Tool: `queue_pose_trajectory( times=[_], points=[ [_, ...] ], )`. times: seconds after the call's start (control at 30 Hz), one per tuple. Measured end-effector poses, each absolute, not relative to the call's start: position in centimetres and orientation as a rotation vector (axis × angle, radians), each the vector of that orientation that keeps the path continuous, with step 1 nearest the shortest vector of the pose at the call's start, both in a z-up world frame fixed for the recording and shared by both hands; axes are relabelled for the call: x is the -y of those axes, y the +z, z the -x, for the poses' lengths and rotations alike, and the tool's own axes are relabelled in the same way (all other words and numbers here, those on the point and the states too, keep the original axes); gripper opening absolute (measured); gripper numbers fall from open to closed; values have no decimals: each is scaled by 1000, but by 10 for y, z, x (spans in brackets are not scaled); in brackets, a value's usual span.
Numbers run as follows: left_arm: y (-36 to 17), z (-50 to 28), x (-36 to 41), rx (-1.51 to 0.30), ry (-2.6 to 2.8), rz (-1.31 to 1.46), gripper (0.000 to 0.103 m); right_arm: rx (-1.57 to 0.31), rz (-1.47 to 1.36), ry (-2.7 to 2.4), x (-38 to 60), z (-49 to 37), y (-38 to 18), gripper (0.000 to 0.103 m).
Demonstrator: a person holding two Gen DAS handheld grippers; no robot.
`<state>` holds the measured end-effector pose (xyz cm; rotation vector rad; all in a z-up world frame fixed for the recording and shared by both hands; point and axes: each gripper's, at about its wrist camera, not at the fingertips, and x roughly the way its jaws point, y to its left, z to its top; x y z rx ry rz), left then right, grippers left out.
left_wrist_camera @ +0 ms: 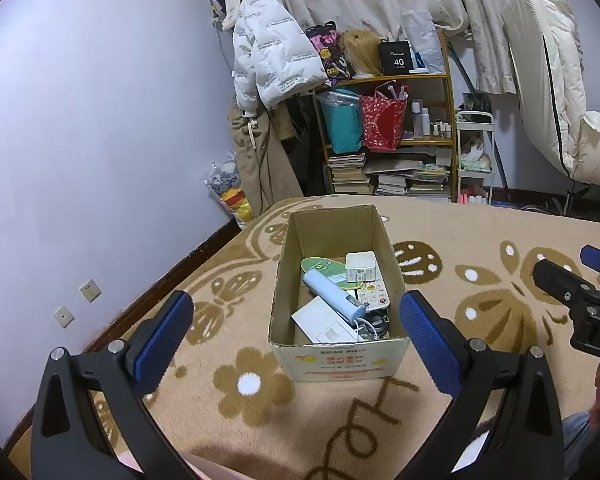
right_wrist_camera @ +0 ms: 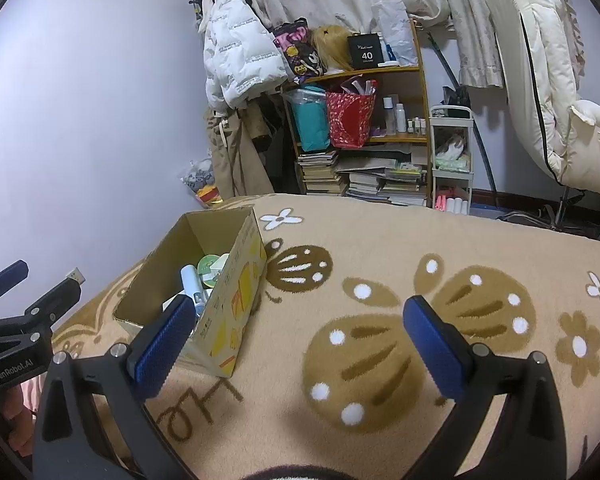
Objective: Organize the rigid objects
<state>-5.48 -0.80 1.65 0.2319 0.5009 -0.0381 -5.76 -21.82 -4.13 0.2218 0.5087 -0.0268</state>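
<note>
An open cardboard box [left_wrist_camera: 340,364] stands on a beige flower-patterned blanket [left_wrist_camera: 236,432]. Inside lie a pale blue tube-shaped device [left_wrist_camera: 332,294], a white charger block [left_wrist_camera: 360,266], a white remote [left_wrist_camera: 374,294], a green insole [left_wrist_camera: 324,268], a white card [left_wrist_camera: 320,316] and dark cables. My left gripper [left_wrist_camera: 298,338] hovers open just in front of the box, nothing between its blue pads. My right gripper [right_wrist_camera: 300,338] is open and empty over bare blanket, to the right of the box [right_wrist_camera: 228,312]. Each gripper shows at the edge of the other's view.
A lilac wall [left_wrist_camera: 80,140] runs along the left of the bed. Behind the bed stand a cluttered wooden shelf [left_wrist_camera: 388,132] with books and bags, hanging coats [left_wrist_camera: 268,64], a small white cart [left_wrist_camera: 474,160] and a cream recliner [left_wrist_camera: 572,120].
</note>
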Motion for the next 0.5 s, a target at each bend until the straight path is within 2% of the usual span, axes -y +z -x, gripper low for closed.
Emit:
queue_pose_trajectory(
  times=[0.5],
  points=[
    [13,55,8,-507,-43,-224,102,-513,-216,-31,215,56,-41,103]
  ],
)
